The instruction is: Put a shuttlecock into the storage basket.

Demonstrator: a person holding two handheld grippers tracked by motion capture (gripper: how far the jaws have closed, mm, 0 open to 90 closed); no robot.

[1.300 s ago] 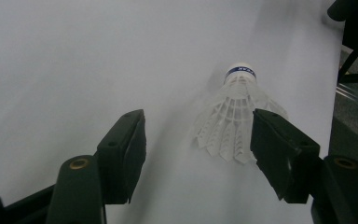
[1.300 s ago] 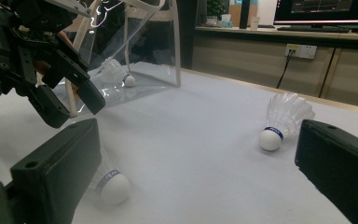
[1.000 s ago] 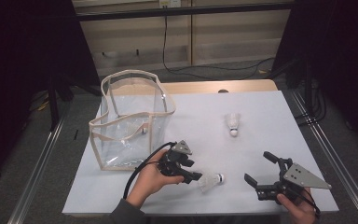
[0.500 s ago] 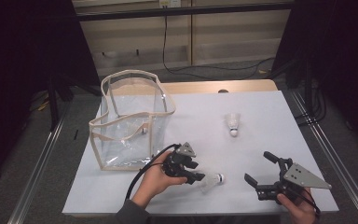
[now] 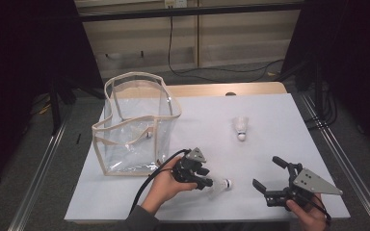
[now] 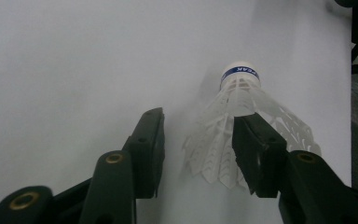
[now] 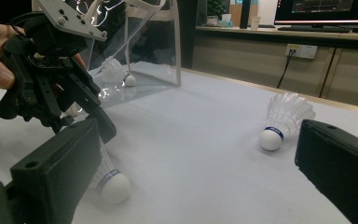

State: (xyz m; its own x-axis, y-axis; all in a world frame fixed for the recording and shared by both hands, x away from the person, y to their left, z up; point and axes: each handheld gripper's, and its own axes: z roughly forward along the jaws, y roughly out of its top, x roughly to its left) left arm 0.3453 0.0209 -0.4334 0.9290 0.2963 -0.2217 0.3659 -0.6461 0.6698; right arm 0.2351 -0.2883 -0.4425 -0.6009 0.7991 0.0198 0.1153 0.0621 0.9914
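A white shuttlecock (image 5: 220, 184) (image 6: 235, 100) lies on its side on the white table, cork pointing away from my left gripper (image 5: 207, 182) (image 6: 198, 122). Its skirt sits between the left jaws, which have just been closing. The right-hand jaw touches the skirt and the other stands apart, so the left gripper is open. My right gripper (image 5: 266, 172) (image 7: 198, 172) rests open near the front right edge with nothing between its jaws. The same shuttlecock (image 7: 112, 184) shows beside its left jaw. A second shuttlecock (image 5: 241, 127) (image 7: 284, 116) lies farther back.
A clear plastic bag with beige trim (image 5: 135, 125) (image 7: 158, 42) stands open at the table's back left, with another shuttlecock (image 7: 116, 72) inside. The white table cover (image 5: 270, 110) ends at metal rails on both sides. Cables run behind the table.
The left gripper has slid a little right, onto the near shuttlecock, and its jaws have narrowed around the skirt. The right gripper has not moved.
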